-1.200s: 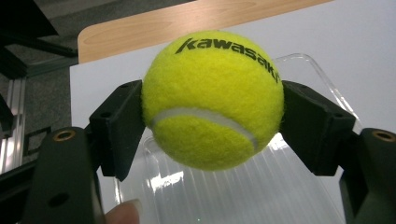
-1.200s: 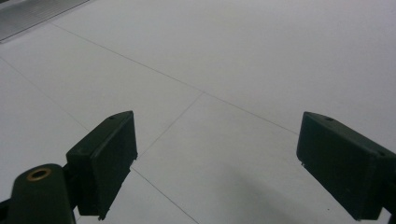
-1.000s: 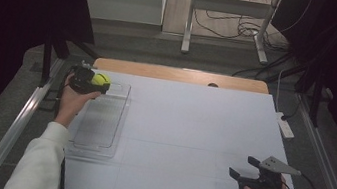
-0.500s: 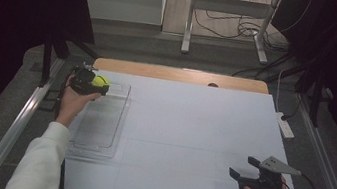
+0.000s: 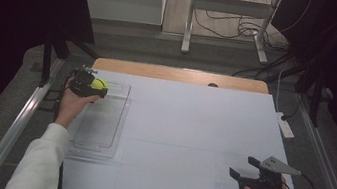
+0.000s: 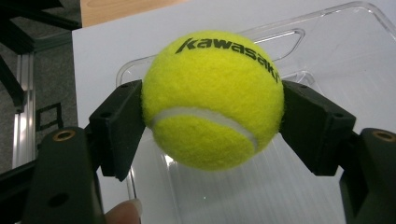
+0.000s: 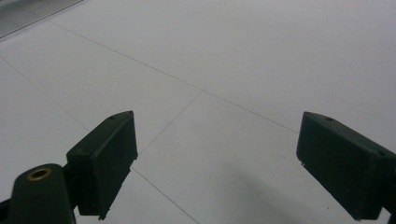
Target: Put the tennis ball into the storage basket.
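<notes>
Matte white tabletop [image 5: 189, 143] with thin seam lines, wooden strip at the far edge, dark floor and cables behind. Left gripper [image 5: 91, 86] at the far-left corner, jaws pinching a fuzzy yellow-green tennis ball [image 6: 212, 98], white curved seam, black "kawasaki" print, held above the far end of a clear hard-plastic rectangular tray [image 5: 99, 141] with rounded corners and ribbed floor. Right gripper [image 5: 242, 168] near the front-right edge, blocky black jaws spread wide, nothing between them, over bare tabletop.
</notes>
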